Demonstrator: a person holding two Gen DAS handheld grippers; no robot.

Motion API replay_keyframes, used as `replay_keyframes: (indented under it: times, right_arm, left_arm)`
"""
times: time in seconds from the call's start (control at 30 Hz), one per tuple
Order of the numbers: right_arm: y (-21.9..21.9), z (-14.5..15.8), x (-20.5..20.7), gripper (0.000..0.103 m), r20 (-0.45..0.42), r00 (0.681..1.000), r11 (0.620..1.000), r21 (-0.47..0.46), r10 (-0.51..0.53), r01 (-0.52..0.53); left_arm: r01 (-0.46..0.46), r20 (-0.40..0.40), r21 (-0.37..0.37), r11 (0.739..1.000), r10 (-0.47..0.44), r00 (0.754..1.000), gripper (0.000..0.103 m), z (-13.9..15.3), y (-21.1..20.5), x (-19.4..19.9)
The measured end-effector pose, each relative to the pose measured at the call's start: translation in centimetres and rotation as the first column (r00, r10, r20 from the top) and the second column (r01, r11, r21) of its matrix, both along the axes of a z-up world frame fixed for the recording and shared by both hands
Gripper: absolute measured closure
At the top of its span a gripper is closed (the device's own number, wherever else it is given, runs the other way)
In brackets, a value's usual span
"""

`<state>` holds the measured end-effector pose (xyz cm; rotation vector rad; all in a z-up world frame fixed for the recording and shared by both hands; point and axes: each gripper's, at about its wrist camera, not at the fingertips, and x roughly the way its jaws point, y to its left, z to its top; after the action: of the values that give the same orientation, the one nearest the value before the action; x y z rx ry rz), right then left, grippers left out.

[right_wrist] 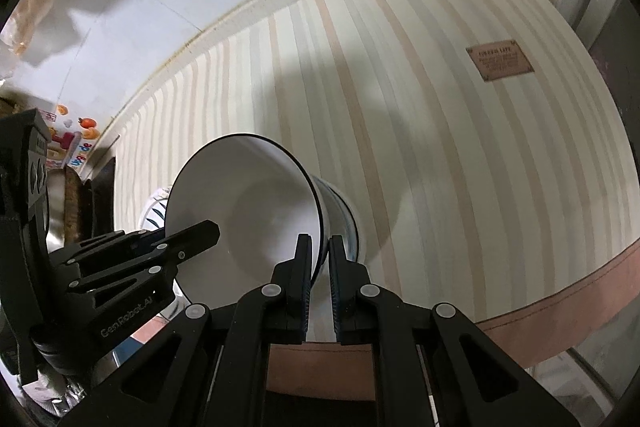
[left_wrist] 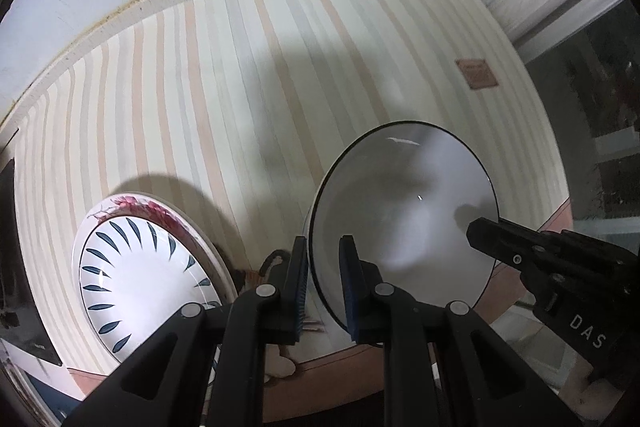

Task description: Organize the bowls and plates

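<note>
The striped cloth [left_wrist: 248, 75] covering the surface [right_wrist: 420, 131] is the biggest thing here, running back to a pale raised edge at the wall, and its slack fabric is the first hazard: a dish set down crooked on it could rock or drag a fold along. Next in size is the white bowl [left_wrist: 404, 223] with a thin dark rim, which is tipped well off level, its mouth turned toward the left camera, apparently carried above the cloth between both tools rather than resting flat, though I cannot tell whether its base touches anything. To its left lie the stacked plates [left_wrist: 148, 275], a blue-leaf plate sitting on a larger one with a pink pattern, flat on the cloth near the front edge. The left tool [left_wrist: 324, 267] straddles the bowl's near rim, pads not fully closed, one inside the wall and one outside; whether they bite is unclear. The right tool [right_wrist: 320, 255] is pressed nearly together, pinching the rim on the opposite side. With glazed ware held by thin edges at a tilt, I judge the main risk is slipping: if either side loosens or the two hands pull unevenly, the bowl could twist out and drop on the plates or off the front edge. A small brown label [right_wrist: 500, 61] sits far right, out of the way.
</note>
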<state>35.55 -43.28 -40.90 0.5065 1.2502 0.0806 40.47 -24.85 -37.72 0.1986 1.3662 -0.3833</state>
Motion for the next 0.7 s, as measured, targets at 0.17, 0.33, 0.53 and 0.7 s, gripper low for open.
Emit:
replay_keyframes:
  times: [0.17, 0.33, 0.53, 0.7]
  right_arm:
    - [0.0, -0.9, 0.0, 0.093, -0.024, 1.0, 1.0, 0.001, 0.001, -0.001]
    - [0.0, -1.2, 0.3, 0.093, -0.042, 0.999, 1.0, -0.003, 0.007, -0.007]
    - [0.3, -1.5, 0.5, 0.093, -0.056, 0.998, 1.0, -0.013, 0.016, -0.016]
    - [0.2, -1.4, 0.8, 0.093, -0.059, 0.998, 1.0, -0.011, 0.016, -0.017]
  left_arm:
    - [0.012, -0.018, 0.03, 0.999, -0.011, 1.0, 0.09, -1.1, -0.3, -0.1]
    - [0.027, -0.02, 0.059, 0.998, -0.026, 0.999, 0.09, -1.7, -0.5, -0.3]
    - [0.043, -0.01, 0.1, 0.994, -0.042, 0.999, 0.09, -2.0, -0.9, -0.5]
    - [0.049, 0.003, 0.12, 0.992, -0.05, 0.999, 0.089, -2.0, -1.1, -0.6]
